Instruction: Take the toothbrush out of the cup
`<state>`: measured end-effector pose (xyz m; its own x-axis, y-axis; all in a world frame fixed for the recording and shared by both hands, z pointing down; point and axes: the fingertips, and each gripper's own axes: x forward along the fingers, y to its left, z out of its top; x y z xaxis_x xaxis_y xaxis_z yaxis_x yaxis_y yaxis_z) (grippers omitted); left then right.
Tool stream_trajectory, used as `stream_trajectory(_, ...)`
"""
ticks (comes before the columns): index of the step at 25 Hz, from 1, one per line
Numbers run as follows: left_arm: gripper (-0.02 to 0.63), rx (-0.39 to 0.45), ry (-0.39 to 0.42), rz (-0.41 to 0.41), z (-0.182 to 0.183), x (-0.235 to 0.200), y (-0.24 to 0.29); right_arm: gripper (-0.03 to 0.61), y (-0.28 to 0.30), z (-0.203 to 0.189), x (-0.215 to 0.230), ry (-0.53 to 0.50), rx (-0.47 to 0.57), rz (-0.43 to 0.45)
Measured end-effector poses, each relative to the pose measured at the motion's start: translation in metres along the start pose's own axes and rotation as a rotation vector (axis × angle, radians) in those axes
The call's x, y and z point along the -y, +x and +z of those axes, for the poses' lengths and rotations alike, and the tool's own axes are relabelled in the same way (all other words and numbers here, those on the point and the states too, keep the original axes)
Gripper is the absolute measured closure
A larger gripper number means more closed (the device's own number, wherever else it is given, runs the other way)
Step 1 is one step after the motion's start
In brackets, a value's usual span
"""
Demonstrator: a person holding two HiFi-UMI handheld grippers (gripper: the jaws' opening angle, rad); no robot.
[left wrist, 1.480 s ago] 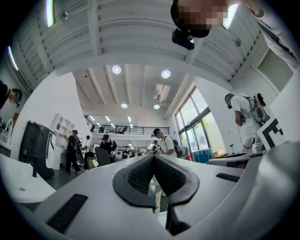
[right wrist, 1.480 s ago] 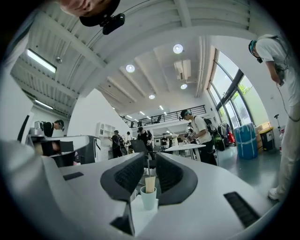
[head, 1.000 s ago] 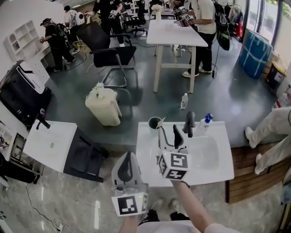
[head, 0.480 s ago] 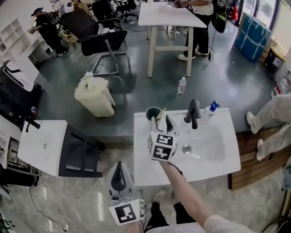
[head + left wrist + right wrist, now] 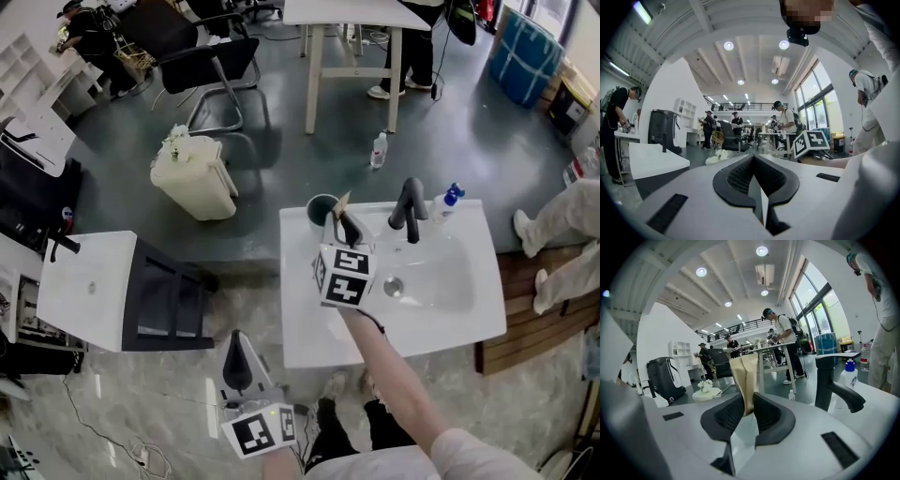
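A dark green cup [image 5: 319, 208] stands at the back left corner of the white sink [image 5: 309, 328]. A toothbrush in a tan paper wrapper [image 5: 340, 201] sticks up out of it. My right gripper [image 5: 345, 225] reaches over the cup, and its jaws are closing with the wrapped toothbrush [image 5: 744, 376] between the pads, which press on it. In the right gripper view the gripper [image 5: 747, 405] hides the cup. My left gripper [image 5: 236, 352] hangs low over the floor in front of the sink, jaws together and holding nothing [image 5: 757, 161].
A black faucet [image 5: 410, 208] rises just right of the cup, close to my right gripper [image 5: 827, 380]. A blue-capped bottle [image 5: 448, 201] stands behind the basin. A second white sink unit [image 5: 94, 286] is at the left. People stand at the far tables.
My right gripper came down onto the cup and its jaws closed round the toothbrush wrapper. The left gripper sank lower in the view.
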<state>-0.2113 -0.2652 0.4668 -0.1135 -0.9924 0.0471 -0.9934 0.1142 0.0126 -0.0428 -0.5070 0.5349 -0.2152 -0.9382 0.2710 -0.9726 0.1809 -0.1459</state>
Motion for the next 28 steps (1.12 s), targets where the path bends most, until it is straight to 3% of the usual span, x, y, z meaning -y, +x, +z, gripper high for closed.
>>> stream_trajectory(8, 0.598, 0.017, -0.002, -0.015, 0.006, 0.005, 0.005, 0.535, -0.001, 0.011, 0.002, 0.016, 0.008, 0.012)
stream_trajectory(16, 0.598, 0.071, -0.006, -0.029, 0.032, 0.014, 0.009, 0.540, -0.023, 0.067, 0.002, 0.089, 0.072, 0.067)
stream_trajectory(23, 0.598, 0.181, -0.014, -0.066, 0.076, 0.032, 0.012, 0.540, -0.070, 0.151, 0.006, 0.096, 0.225, 0.119)
stream_trajectory(28, 0.598, 0.285, 0.006, -0.093, 0.119, 0.047, 0.006, 0.541, -0.138, 0.202, 0.006, 0.062, 0.391, 0.185)
